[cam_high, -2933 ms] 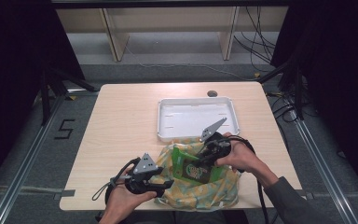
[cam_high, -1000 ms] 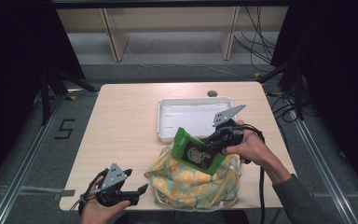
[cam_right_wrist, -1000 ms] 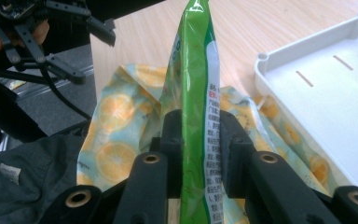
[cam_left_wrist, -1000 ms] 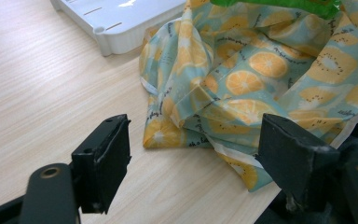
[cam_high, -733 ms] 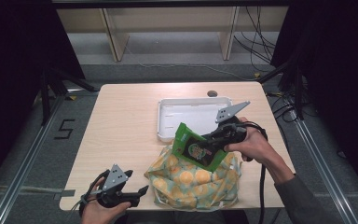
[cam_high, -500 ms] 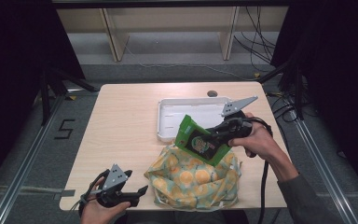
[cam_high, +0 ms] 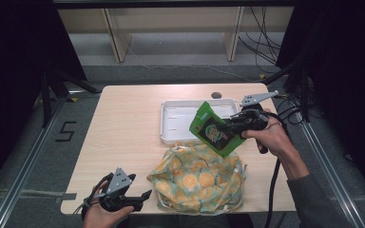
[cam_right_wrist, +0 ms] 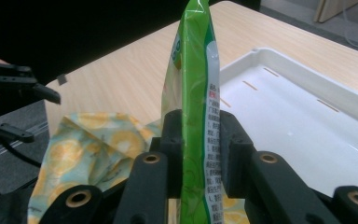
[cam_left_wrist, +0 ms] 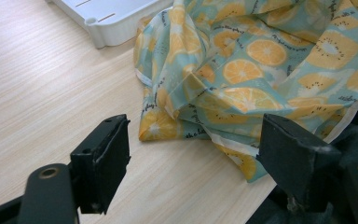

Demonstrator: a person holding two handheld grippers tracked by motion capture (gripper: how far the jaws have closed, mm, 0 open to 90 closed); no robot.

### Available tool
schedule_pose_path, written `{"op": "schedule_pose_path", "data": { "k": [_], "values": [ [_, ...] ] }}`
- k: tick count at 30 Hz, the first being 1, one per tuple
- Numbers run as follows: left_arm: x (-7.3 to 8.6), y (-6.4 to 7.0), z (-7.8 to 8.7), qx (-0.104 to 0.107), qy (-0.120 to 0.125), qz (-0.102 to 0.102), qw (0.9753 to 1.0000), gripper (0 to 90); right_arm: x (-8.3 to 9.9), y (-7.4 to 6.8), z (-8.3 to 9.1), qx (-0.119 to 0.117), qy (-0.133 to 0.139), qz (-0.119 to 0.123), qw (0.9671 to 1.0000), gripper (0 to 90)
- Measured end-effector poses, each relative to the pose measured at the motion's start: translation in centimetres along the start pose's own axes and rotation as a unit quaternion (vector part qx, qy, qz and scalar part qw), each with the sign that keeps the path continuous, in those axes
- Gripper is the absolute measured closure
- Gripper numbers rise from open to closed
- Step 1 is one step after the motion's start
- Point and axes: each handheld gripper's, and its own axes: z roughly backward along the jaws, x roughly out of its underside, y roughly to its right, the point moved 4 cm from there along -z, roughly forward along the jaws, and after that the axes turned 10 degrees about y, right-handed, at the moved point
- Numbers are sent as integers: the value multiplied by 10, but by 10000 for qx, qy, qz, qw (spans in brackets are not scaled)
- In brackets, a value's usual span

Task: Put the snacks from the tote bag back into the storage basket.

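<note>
While the high view shows the green packet (cam_high: pixel 215 130) face-on with its round printed label, held tilted in the air above the near edge of the white tray (cam_high: pixel 180 124), the right gripper view shows it edge-on: a thin, glossy pouch with small print down 1 side. The right gripper (cam_right_wrist: pixel 200 140) has its 2 jaws clamped flat on the packet. Below lies a crumpled cloth bag (cam_left_wrist: pixel 261 70), printed with orange slices, soft and creased on the pale wooden table (cam_high: pixel 123 123). At the near table edge, the left gripper (cam_left_wrist: pixel 191 154) stands wide open, holding nothing.
</note>
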Motion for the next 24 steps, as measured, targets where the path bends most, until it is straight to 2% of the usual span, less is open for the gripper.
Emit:
{"op": "schedule_pose_path", "data": {
  "k": [1,3,4,5,7,9,12,13,14,15,18,19,22,23,24],
  "values": [
    [0,-1,0,18,-10,-39,10000,240,1,1,0,32,58,-65,10000,757],
    [0,-1,0,38,4,-48,10000,241,1,5,3,74,8,-143,9999,758],
    [0,-2,0,52,-2,-97,9999,240,1,10,3,129,65,-10,9999,758],
    [0,-1,0,53,-2,-89,9999,241,2,10,5,189,34,-143,9997,758],
    [0,-1,0,44,-50,-97,9999,240,2,16,6,212,135,-139,9996,758],
    [0,-1,-1,52,-24,-94,9999,240,2,19,9,309,134,-301,9990,758],
    [0,0,0,55,-54,-74,9999,239,0,24,12,363,246,-345,9984,758],
    [0,0,0,55,-54,-74,9999,238,-1,28,13,481,335,-239,9980,758],
    [1,-2,0,62,-118,-169,9998,237,-1,29,14,448,308,-317,9980,758],
    [1,-1,-1,79,-64,-114,9999,236,-2,31,14,549,323,-359,9973,758],
    [1,-1,-1,40,-75,-59,9999,233,-2,36,13,575,365,-411,9968,758],
    [0,0,-2,52,-8,2,10000,226,-2,41,13,653,338,-300,9968,758],
    [0,-1,-1,46,-54,-46,10000,215,0,49,10,796,309,-512,9950,758],
    [0,-1,-2,27,15,-4,10000,206,1,53,8,840,321,-505,9947,758],
    [0,-2,-1,48,-27,-49,10000,200,1,57,8,945,309,-374,9943,758]
  ]
}}
